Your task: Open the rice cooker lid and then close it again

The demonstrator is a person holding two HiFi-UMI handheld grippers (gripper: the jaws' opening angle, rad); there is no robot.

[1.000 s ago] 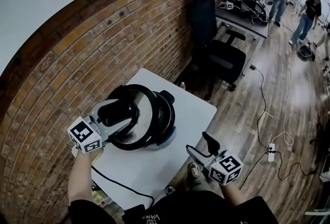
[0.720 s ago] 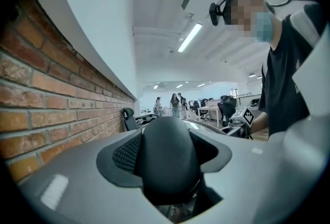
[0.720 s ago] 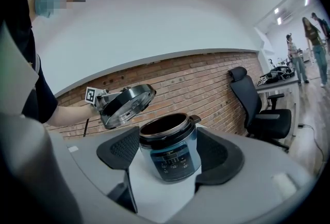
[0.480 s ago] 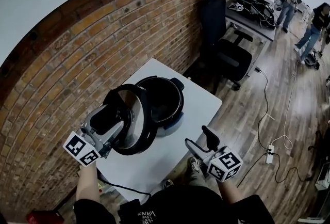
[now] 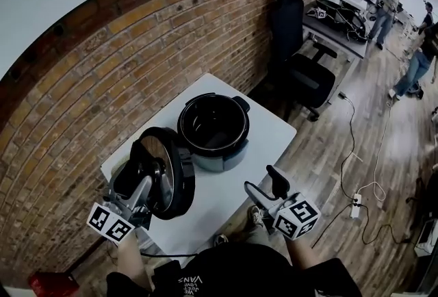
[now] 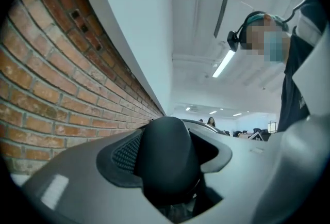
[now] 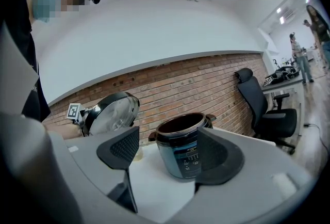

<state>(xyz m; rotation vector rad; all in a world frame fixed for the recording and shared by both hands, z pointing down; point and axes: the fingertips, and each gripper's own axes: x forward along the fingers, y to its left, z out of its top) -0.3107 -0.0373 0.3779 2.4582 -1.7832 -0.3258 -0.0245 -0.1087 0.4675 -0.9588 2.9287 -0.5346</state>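
White table, one item on it.
Small white table set with its far-left side along the brick wall, on a wood-plank floor. The rice cooker stands upright on the far half, top uncovered, dark inside. The near half and right corner are bare white surface.

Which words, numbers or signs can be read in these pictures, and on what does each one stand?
"VANS": upside down on the person's dark shirt; the smaller line beside it is unreadable.
Rice cooker front panel: print too small to read.
Marker cubes: square patterns only, no letters.
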